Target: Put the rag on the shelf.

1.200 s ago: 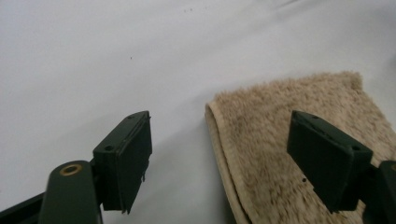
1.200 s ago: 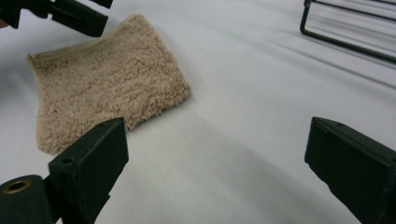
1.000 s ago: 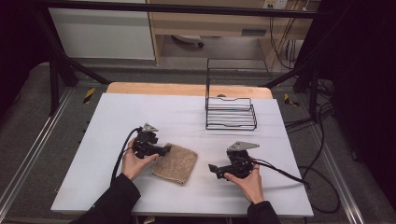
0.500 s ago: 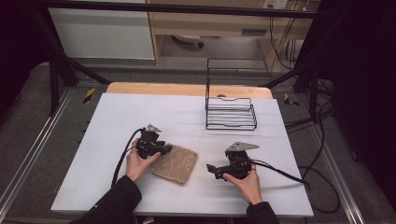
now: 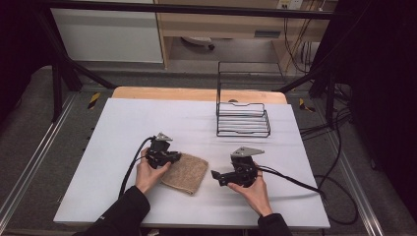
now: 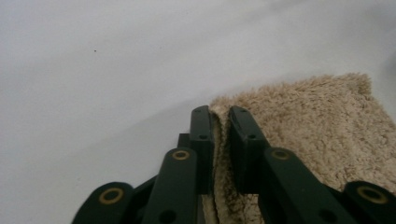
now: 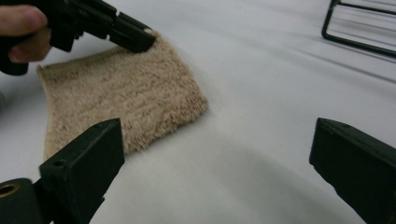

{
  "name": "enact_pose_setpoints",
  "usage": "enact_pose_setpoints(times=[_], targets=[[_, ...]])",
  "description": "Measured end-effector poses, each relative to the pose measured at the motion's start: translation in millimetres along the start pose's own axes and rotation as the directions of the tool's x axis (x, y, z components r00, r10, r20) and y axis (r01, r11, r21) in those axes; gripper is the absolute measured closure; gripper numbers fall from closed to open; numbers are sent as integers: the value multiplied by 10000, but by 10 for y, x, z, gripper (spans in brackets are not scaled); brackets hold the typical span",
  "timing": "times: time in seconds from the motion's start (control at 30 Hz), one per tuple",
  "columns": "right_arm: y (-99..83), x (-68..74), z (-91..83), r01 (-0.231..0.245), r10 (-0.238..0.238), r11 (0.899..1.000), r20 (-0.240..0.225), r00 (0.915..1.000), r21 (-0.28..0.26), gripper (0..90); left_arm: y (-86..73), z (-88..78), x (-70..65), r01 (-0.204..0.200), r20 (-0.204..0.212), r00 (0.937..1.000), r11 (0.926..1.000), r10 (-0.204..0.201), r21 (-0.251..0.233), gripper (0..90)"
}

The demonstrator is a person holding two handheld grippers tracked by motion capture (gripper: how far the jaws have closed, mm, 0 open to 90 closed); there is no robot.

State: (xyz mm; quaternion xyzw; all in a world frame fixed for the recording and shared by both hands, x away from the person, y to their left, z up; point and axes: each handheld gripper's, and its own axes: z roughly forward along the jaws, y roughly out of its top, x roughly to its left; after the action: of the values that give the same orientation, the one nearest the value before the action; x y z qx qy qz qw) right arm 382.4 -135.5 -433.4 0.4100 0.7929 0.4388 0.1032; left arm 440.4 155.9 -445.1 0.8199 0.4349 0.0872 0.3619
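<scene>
A folded beige towel (image 5: 186,173) lies flat on the white table (image 5: 128,118), near its front. My left gripper (image 5: 174,158) sits at the towel's upper left corner. In the left gripper view its jaws (image 6: 220,114) have just been closing and now pinch the towel's (image 6: 317,121) raised edge between them. My right gripper (image 5: 216,177) rests low to the right of the towel, pointing at it, jaws wide apart with nothing between them (image 7: 217,128). The right gripper view shows the towel (image 7: 121,98) ahead, with the left gripper (image 7: 140,39) on its far corner.
A black wire rack (image 5: 243,120) stands at the back right of the table; its corner shows in the right gripper view (image 7: 359,28). Cables trail off the right edge. A wooden strip runs along the table's far edge.
The left gripper's jaws have come together on the towel's corner. Both hands have stayed where they were, and the towel has not shifted.
</scene>
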Motion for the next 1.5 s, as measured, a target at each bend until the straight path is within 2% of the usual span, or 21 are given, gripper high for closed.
enact_pose_setpoints(times=[0.1,0.13,0.4,0.57,0.63,0.67,0.7,0.73,0.77,0.8,0.9,1.17,1.3,1.5], targets=[[66,48,65,-221,219,9997,-126,9997,-137,83,2,4,-10,-133,-73,9999,9999,133,18,822],[108,78,115,-232,231,9997,-47,9997,-123,120,3,5,-6,-134,-48,9999,9999,134,35,822],[197,111,342,-579,581,9982,119,9982,-162,237,-6,8,-17,-417,-81,9991,9991,417,-22,821],[188,138,490,-319,309,9993,500,9983,193,293,-6,5,-19,-551,-120,9984,9985,552,19,821],[199,137,538,-493,466,9980,658,9967,399,325,-6,6,-22,-594,-133,9981,9982,594,16,820],[199,137,538,-493,466,9980,658,9967,399,325,-6,6,-20,-597,-118,9981,9982,597,17,820],[195,126,552,-576,541,9971,717,9960,489,368,-7,6,-16,-573,-63,9983,9984,573,21,819],[195,126,552,-576,541,9971,717,9960,489,368,-7,6,-10,-564,-18,9984,9984,564,17,819],[191,128,560,-661,624,9963,658,9959,554,419,-6,6,-6,-562,-4,9984,9984,562,-3,818],[191,128,560,-661,624,9963,658,9959,554,419,-7,7,-5,-575,2,9983,9983,575,-11,818],[181,138,577,-979,950,9923,409,9946,759,544,-8,7,-11,-623,-30,9981,9981,623,2,817],[160,160,602,-1501,1487,9843,218,9886,933,652,-11,7,1,-706,40,9975,9975,706,-30,816],[163,158,608,-1669,1654,9815,232,9860,943,692,-8,7,21,-533,172,9984,9986,534,-52,816],[167,154,625,-1811,1814,9792,54,9834,912,821,-7,-2,69,-202,473,9987,9998,204,-56,828]])
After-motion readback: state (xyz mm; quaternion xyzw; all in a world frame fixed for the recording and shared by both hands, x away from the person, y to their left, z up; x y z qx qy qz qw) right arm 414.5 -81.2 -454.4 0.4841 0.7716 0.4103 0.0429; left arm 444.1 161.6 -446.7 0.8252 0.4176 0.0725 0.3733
